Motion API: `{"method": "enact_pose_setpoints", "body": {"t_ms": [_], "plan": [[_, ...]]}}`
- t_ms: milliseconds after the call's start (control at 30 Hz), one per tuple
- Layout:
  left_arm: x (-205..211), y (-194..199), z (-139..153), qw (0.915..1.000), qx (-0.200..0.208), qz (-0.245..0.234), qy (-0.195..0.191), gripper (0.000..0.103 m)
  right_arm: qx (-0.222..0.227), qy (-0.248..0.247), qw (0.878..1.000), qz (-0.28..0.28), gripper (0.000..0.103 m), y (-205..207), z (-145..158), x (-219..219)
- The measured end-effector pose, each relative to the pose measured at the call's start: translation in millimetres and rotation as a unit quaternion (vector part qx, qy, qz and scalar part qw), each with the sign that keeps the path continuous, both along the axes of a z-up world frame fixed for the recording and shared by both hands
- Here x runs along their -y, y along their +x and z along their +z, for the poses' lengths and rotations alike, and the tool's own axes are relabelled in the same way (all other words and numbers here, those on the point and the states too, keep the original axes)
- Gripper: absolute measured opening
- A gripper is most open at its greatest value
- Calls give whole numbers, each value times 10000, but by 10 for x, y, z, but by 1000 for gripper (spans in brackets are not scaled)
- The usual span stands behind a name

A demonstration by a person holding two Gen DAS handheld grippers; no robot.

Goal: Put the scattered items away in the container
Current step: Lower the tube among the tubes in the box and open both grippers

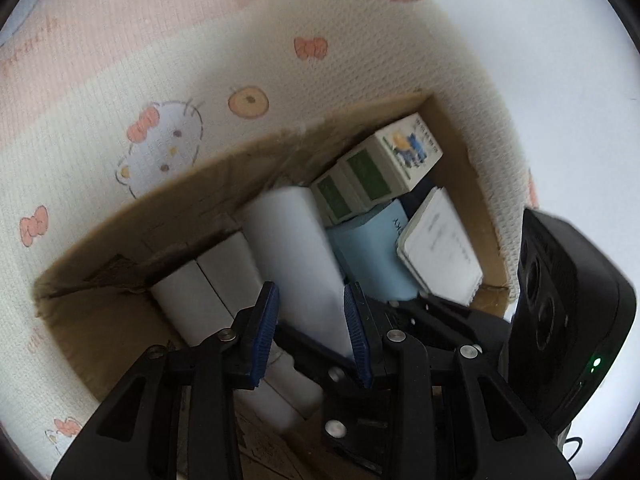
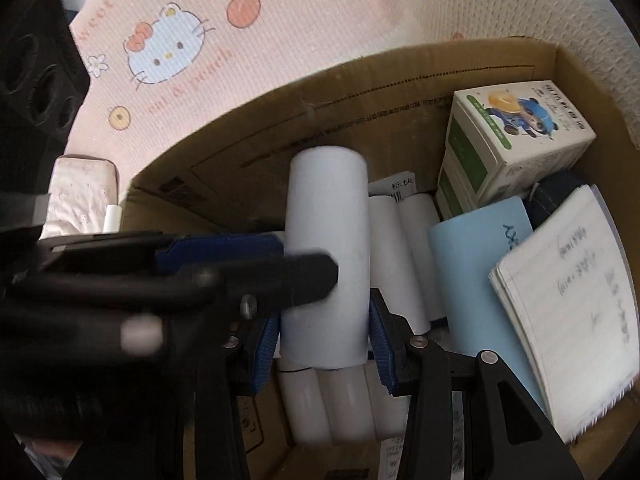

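A brown cardboard box (image 1: 120, 240) (image 2: 400, 80) lies on a Hello Kitty cloth and holds several items. My right gripper (image 2: 326, 344) is shut on a white tube (image 2: 328, 240) and holds it over the box. My left gripper (image 1: 312, 320) reaches in from the side, and its fingers (image 2: 240, 252) also close on that white tube (image 1: 292, 248). Under it lie white rolls (image 2: 344, 400) (image 1: 208, 280). A light blue packet (image 2: 480, 264) (image 1: 372, 252), green-and-white cartons (image 2: 516, 136) (image 1: 384, 164) and a notepad (image 2: 568, 300) (image 1: 440, 248) sit in the box.
A pink tissue pack (image 2: 80, 196) and a small white stick (image 2: 112, 218) lie on the cloth (image 2: 280, 20) outside the box. The other hand's black device (image 1: 568, 320) is at the box's right edge. White table (image 1: 580, 80) lies beyond the cloth.
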State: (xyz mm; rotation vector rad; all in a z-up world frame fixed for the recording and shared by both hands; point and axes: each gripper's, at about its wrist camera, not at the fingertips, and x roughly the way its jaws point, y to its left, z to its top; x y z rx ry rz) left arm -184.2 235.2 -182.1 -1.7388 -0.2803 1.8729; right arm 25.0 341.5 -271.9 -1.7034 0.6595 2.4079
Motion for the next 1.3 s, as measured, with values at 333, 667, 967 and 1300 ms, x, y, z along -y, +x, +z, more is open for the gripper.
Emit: {"method": "enact_pose_setpoints", "body": {"t_ms": [333,667,967,1300], "plan": [[-75,-68,-138,9986,228,181,-453,28,465,113,9987,-166,39,-67,-148,-158],[-61,-69,-135,9972,253,262,-648,28,266,162,9995,97,39,-15,-21,-176],[-22,-17,-102,9970,300,306,-642,23,230,-1,9992,319,37,-87,-126,-180],[-19,-20,-125,9976,129,236,-645,14,132,6,9999,-59,43,-20,-38,-286]]}}
